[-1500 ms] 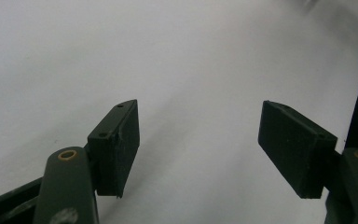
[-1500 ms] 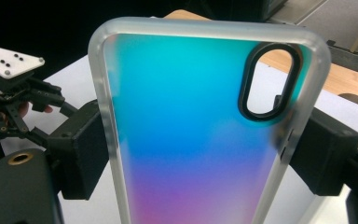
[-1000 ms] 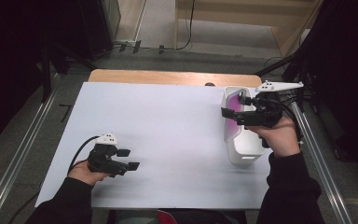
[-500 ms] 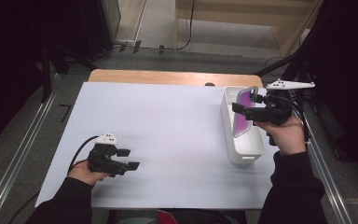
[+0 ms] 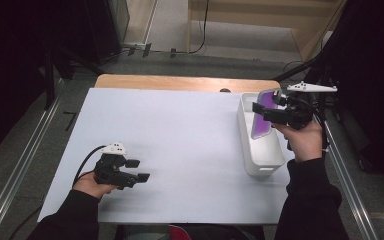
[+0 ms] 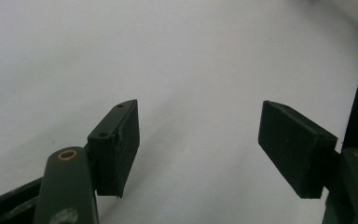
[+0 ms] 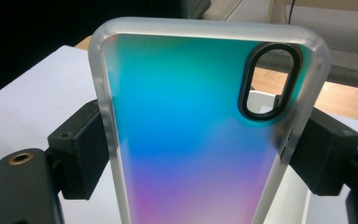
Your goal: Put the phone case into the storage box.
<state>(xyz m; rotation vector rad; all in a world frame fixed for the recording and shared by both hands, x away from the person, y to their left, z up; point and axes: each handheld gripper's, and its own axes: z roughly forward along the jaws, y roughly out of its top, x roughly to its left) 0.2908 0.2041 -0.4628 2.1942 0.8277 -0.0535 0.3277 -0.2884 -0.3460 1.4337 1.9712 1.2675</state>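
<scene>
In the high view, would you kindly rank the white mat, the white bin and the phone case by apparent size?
1. White mat, by far the largest.
2. White bin.
3. Phone case, smallest, though lifted nearer the camera and partly hidden by the right claw.

The phone case (image 7: 200, 126) in my right hand-held gripper (image 7: 205, 154) runs off the bottom edge, its lower end unseen.
</scene>
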